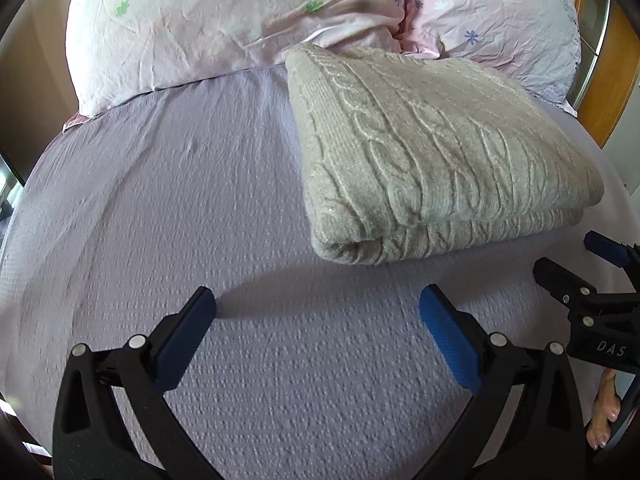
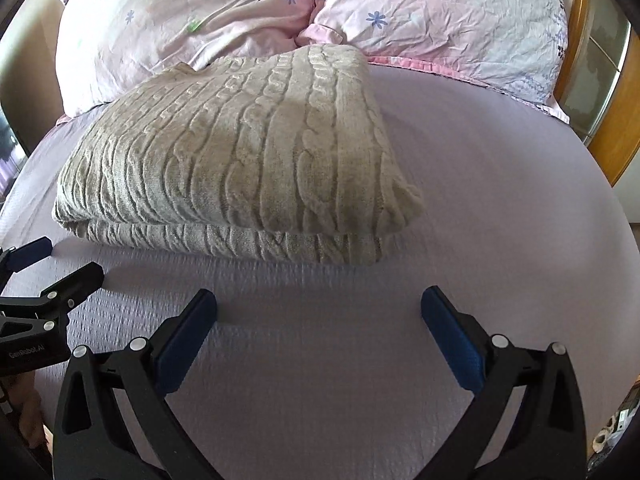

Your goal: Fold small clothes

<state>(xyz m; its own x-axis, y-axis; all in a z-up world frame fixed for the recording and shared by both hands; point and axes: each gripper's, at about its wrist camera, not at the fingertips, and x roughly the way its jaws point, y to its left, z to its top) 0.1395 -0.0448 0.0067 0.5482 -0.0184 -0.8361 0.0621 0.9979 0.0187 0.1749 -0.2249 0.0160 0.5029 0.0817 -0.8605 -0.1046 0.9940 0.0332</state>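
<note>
- Left wrist view: left gripper (image 1: 318,308) released, black jaws with blue pads spread wide and empty, above the lavender textured bedsheet (image 1: 160,208).
- Folded beige cable-knit sweater (image 1: 432,152) lying flat on the sheet, far and to the right of the spread jaws, apart from them, its thick folded edge facing near.
- Far edge of the sweater touching the two pale pink floral pillows (image 1: 224,20) at the head of the bed.
- Right gripper (image 1: 576,254) at the right edge, near the sweater's near-right corner, jaws parted and holding nothing.
- Bare toes (image 1: 604,420) visible low on the right.
- Orange-brown wooden bed frame (image 1: 608,92) at the far right.
- Right wrist view: right gripper (image 2: 319,308) released, jaws wide apart and empty over the bedsheet (image 2: 480,208).
- Sweater (image 2: 240,152) far and to the left, folded in layers, resting on the sheet and against the pillows (image 2: 440,12).
- Left gripper (image 2: 60,258) at the left edge, just beside the sweater's near-left corner, jaws parted, not gripping it.
- Wooden frame (image 2: 612,140) at the right.
</note>
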